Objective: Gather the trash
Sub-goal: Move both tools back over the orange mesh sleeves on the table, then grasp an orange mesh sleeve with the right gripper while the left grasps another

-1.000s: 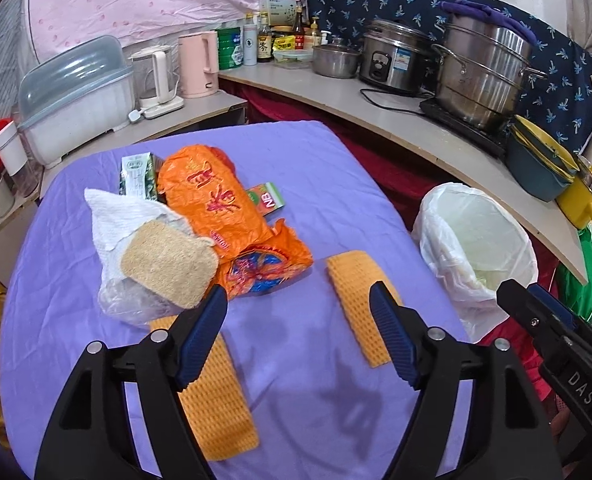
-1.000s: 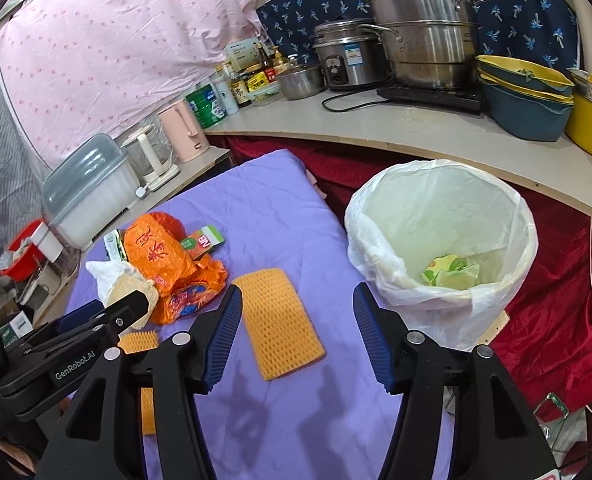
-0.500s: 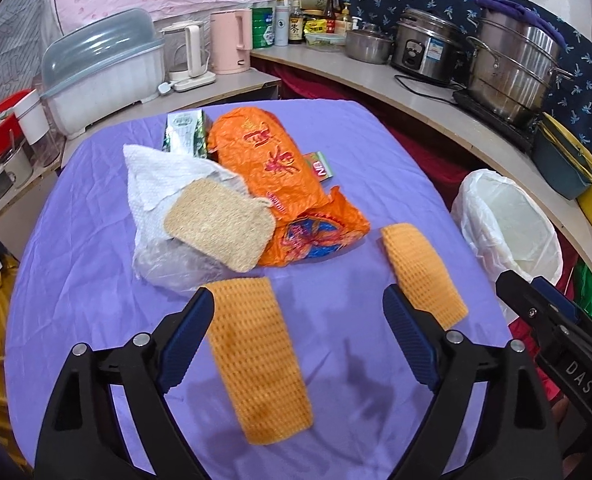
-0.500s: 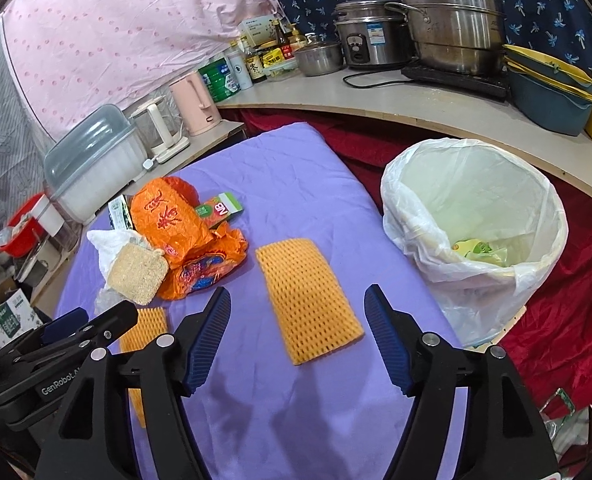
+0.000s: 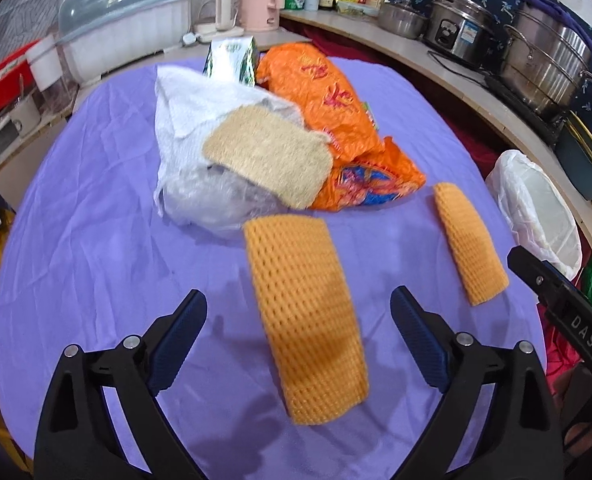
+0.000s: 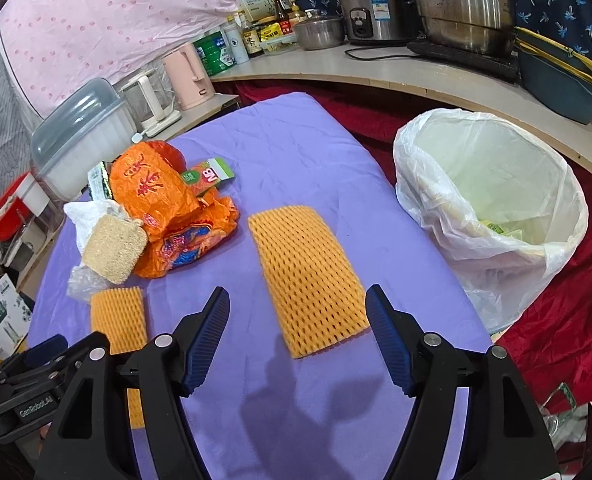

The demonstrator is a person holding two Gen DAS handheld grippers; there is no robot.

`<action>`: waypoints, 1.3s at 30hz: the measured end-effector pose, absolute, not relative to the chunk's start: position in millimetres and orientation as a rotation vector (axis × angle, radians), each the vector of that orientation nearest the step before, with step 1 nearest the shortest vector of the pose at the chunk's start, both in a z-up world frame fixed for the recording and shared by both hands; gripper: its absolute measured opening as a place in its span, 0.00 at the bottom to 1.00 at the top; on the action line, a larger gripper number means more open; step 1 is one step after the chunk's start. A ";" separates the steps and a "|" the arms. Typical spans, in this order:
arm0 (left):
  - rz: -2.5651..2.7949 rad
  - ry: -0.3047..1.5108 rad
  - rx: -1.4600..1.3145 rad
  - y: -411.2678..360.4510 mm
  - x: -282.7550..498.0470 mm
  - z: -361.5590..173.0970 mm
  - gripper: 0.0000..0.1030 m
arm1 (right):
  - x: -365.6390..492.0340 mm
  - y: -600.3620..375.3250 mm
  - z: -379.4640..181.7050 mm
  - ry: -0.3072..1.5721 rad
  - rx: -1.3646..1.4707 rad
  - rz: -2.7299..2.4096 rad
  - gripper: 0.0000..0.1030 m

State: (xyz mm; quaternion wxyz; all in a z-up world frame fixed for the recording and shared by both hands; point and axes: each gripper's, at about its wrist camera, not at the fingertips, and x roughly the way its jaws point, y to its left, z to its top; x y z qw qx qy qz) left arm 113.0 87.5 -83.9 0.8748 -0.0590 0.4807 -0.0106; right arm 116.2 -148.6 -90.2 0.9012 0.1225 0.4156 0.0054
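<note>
Left gripper (image 5: pixel 298 320) "GenRobot.AI" and right gripper (image 6: pixel 298 316) "DAS" jaws wide (empty), green "NB" packet (image 6: pixel 211 174)

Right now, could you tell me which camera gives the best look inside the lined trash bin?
The right wrist view: the trash bin faces the lens with its mouth open, and greenish scraps show at the bottom. The left wrist view catches it only at the right edge, foreshortened, its contents unreadable.

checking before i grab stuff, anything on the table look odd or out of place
Nothing spilled or broken. The loofah pad lies tilted on the heap of white wrap and orange bags. Two foam nets lie flat apart from it, one before each open gripper.
</note>
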 end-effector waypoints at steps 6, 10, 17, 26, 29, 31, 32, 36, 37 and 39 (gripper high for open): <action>-0.026 1.056 -0.163 95.3 114.7 -101.3 0.86 | 129.6 -147.2 -107.8 0.889 0.242 -0.002 0.66; -0.035 1.081 -0.167 95.2 117.2 -110.2 0.86 | 139.2 -148.5 -117.5 0.904 0.235 -0.016 0.66; -0.064 1.124 -0.183 92.3 120.4 -120.1 0.77 | 154.0 -148.7 -133.7 0.938 0.226 -0.033 0.66; -0.115 1.135 -0.153 84.5 123.3 -119.9 0.40 | 156.8 -144.5 -144.2 0.944 0.178 -0.053 0.68; -0.124 1.137 -0.152 82.6 123.4 -119.4 0.31 | 155.7 -148.5 -144.1 0.950 0.183 -0.061 0.53; -0.128 1.133 -0.151 81.5 122.0 -117.2 0.29 | 154.6 -153.2 -142.2 0.954 0.205 -0.052 0.39; -0.132 1.129 -0.149 80.7 121.2 -115.6 0.28 | 154.0 -154.8 -141.4 0.957 0.214 -0.048 0.31; -0.153 1.117 -0.123 70.2 119.2 -107.7 0.25 | 147.9 -159.3 -134.3 0.947 0.245 -0.035 0.11; -0.153 1.109 -0.112 66.5 118.2 -105.3 0.24 | 145.7 -159.2 -131.3 0.939 0.246 -0.034 0.11; -0.161 1.089 -0.095 62.2 114.6 -99.0 0.23 | 141.9 -159.1 -124.4 0.922 0.247 -0.026 0.10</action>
